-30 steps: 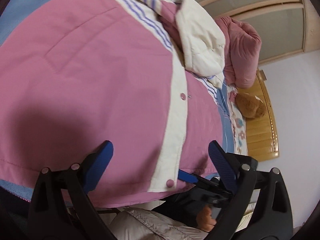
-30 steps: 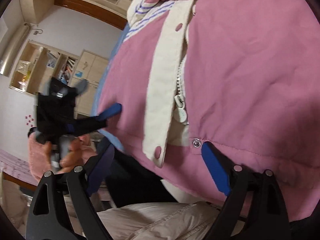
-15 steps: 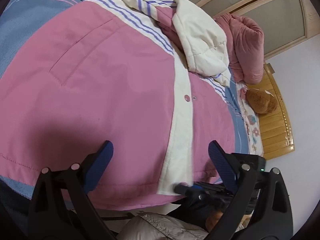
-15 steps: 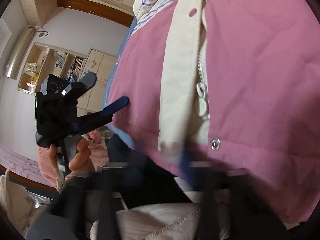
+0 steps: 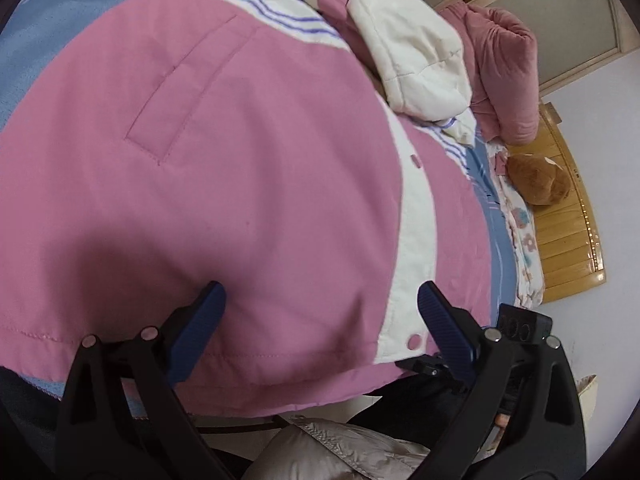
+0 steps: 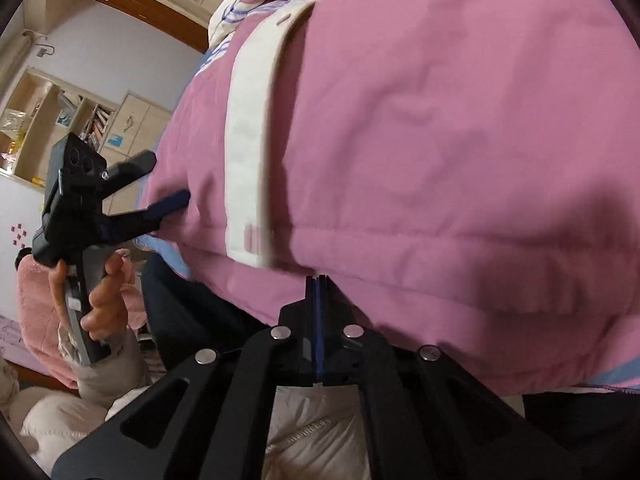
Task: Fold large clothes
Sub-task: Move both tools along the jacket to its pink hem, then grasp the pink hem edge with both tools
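Note:
A large pink padded jacket with a cream front band and a cream hood lies front up on the bed. It also fills the right wrist view. My left gripper is open, its blue pads astride the jacket's bottom hem left of the cream band. It also shows from the side in the right wrist view. My right gripper is shut at the hem just right of the cream band; whether cloth is pinched is hidden.
The bed has a blue sheet and a wooden headboard. A pink quilt and a brown plush toy lie near the headboard. Shelves and cabinets stand beyond the bed's side.
My right gripper went from open to shut at the jacket's hem. My left gripper moved a little closer over the hem and stayed open.

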`<state>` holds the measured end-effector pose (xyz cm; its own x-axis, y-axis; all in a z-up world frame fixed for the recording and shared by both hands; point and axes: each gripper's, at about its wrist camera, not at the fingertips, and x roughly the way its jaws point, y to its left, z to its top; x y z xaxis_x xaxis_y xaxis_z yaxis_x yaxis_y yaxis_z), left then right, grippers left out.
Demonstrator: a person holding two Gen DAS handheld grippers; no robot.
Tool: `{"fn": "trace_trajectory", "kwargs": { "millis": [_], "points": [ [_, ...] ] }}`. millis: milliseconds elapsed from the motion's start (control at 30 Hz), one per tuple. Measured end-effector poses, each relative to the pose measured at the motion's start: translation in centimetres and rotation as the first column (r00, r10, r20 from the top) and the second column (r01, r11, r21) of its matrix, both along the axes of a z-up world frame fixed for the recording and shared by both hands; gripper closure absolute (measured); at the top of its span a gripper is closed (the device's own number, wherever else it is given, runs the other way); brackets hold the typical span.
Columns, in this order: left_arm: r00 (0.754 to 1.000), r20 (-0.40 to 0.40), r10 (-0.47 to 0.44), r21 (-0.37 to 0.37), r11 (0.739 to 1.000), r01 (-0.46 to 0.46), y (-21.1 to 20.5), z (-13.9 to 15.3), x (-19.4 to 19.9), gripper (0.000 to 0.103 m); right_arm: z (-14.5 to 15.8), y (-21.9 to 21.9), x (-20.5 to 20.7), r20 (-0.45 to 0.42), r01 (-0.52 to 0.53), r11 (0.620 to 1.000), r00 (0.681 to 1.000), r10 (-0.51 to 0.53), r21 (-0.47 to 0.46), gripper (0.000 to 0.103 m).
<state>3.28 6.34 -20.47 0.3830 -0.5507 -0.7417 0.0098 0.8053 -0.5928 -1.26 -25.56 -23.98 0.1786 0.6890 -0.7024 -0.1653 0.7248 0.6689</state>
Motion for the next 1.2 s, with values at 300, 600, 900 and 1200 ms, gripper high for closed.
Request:
{"fn": "trace_trajectory", "kwargs": {
  "millis": [300, 600, 900, 1200],
  "points": [
    [0.972, 0.141, 0.187, 0.234, 0.948, -0.217, 7.3, 4.3, -2.4, 0.004, 5.9, -11.5, -0.9, 0.171, 0.272, 0.962, 0.948, -0.269, 0.009, 0.023],
    [0.957, 0.058, 0.286, 0.349, 0.892, -0.288, 11.3, 1.4, -2.9, 0.004, 2.5, -19.4, -1.7, 0.138, 0.541, 0.812, 0.841, -0.523, -0.218, 0.023],
    [0.965, 0.032, 0.259, 0.208, 0.943, -0.26, 11.4, 0.3, -3.5, 0.004, 0.8, -18.8, -0.9, 0.099, 0.504, 0.85, 0.863, -0.495, -0.15, 0.019],
    [0.97, 0.025, 0.243, 0.184, 0.952, -0.244, 10.7, 0.1, -3.1, 0.007, 1.7, -18.7, -2.0, 0.062, 0.47, 0.88, 0.879, -0.474, 0.063, 0.019]
  ]
}}
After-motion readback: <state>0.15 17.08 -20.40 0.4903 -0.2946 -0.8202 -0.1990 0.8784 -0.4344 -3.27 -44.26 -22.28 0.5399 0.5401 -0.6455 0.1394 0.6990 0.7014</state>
